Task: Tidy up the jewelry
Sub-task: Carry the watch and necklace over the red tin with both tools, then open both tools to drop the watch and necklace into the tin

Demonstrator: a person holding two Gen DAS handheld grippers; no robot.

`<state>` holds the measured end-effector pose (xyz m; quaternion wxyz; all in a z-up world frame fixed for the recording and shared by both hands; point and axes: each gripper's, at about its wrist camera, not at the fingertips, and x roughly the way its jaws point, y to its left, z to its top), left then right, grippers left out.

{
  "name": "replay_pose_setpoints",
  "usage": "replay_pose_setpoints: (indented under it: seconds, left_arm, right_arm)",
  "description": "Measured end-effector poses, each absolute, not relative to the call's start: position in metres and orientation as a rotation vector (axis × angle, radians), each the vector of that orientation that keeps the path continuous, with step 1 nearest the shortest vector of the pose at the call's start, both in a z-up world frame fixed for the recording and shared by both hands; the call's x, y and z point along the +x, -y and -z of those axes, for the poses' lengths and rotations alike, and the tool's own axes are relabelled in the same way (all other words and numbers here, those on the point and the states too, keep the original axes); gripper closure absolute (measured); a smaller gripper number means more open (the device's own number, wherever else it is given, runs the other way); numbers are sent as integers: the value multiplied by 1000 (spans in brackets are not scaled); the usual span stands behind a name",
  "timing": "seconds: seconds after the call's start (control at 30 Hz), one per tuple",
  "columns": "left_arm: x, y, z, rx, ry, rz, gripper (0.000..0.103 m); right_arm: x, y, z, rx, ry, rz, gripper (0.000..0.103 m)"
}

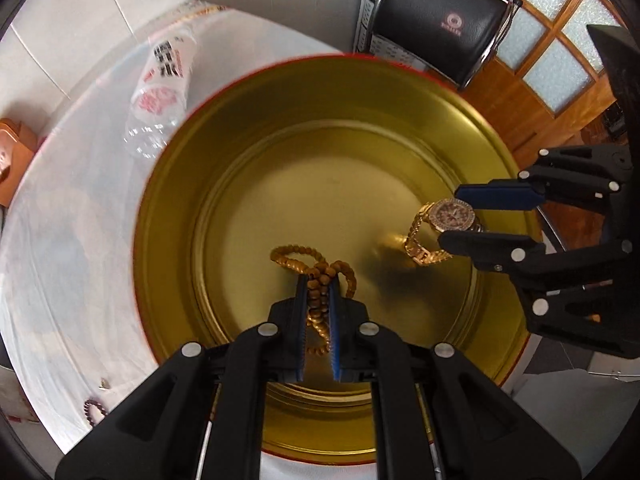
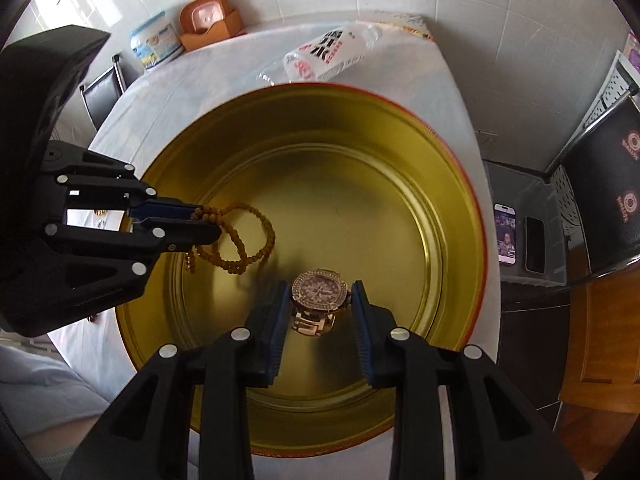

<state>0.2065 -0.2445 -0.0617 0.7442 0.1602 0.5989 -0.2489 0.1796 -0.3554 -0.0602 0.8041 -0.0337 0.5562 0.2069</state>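
Two grippers held over gold tin (image 1: 248,128). Left gripper (image 1: 319,280) pinched tight on beads (image 1: 316,270); loops dangled above tin floor. Right gripper (image 2: 320,292) clamped on watch (image 2: 318,290) by case sides, band hung below. Risks judged: beads snagged on pads at release; watch slipped from narrow grip and dropped hard, scratching face. Tin set on white-clothed table (image 2: 160,92). Plastic bottle (image 2: 332,56) laid behind. Beyond: tiled wall, black chair (image 1: 440,16), wooden door.

Matte black left gripper (image 1: 319,280), right gripper (image 2: 320,292), blue ribbed pads, round silver screws, triangular cut-outs
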Motion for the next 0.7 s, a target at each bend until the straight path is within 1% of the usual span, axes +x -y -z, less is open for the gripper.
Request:
replay_pose_setpoints:
  seconds: [0.17, 0.7]
  left_arm:
    - [204, 244, 82, 356, -1383, 558, 93]
    - [206, 234, 82, 344, -1385, 550, 93]
  right_arm:
    - [177, 348, 74, -81, -1251, -486, 71]
    - [180, 344, 81, -90, -1271, -486, 71]
